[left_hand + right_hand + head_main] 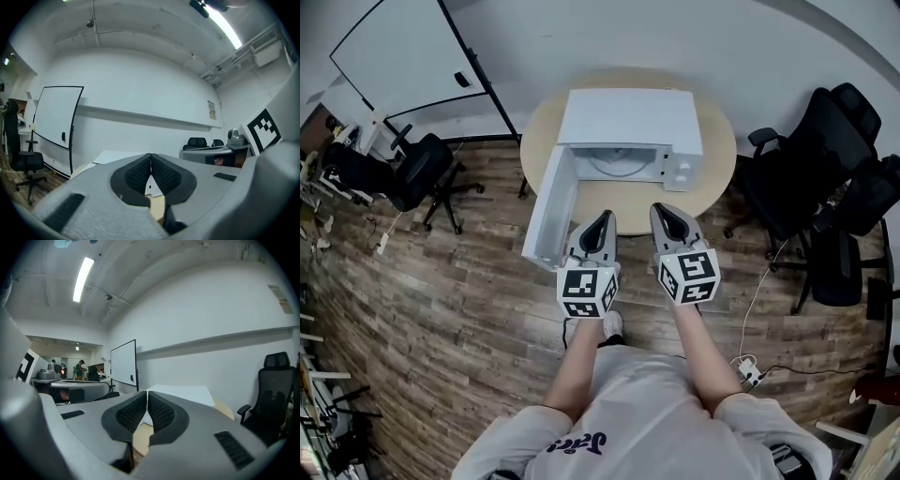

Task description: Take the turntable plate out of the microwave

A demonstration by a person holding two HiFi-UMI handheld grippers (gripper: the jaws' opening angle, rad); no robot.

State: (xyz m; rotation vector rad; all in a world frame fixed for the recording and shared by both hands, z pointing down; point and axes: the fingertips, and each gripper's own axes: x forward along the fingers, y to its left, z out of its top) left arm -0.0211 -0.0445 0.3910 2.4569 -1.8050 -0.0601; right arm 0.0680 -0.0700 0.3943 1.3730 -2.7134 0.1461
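Observation:
A white microwave (pixel 628 122) stands on a round wooden table (pixel 628 202), its door (pixel 551 211) swung open to the left. Inside the cavity lies the pale turntable plate (pixel 614 165). My left gripper (pixel 602 218) and right gripper (pixel 667 212) hover side by side over the table's near edge, both shut with nothing between the jaws. The left gripper view shows my left gripper (pixel 151 159) with its pads pressed together and the microwave's top beyond. My right gripper (pixel 147 397) looks the same in the right gripper view.
Black office chairs (pixel 811 178) crowd the right of the table; another chair (pixel 417 169) and a whiteboard (pixel 403 52) stand at the left. A cable and power strip (pixel 748 370) lie on the wood floor at my right. A white wall is behind the table.

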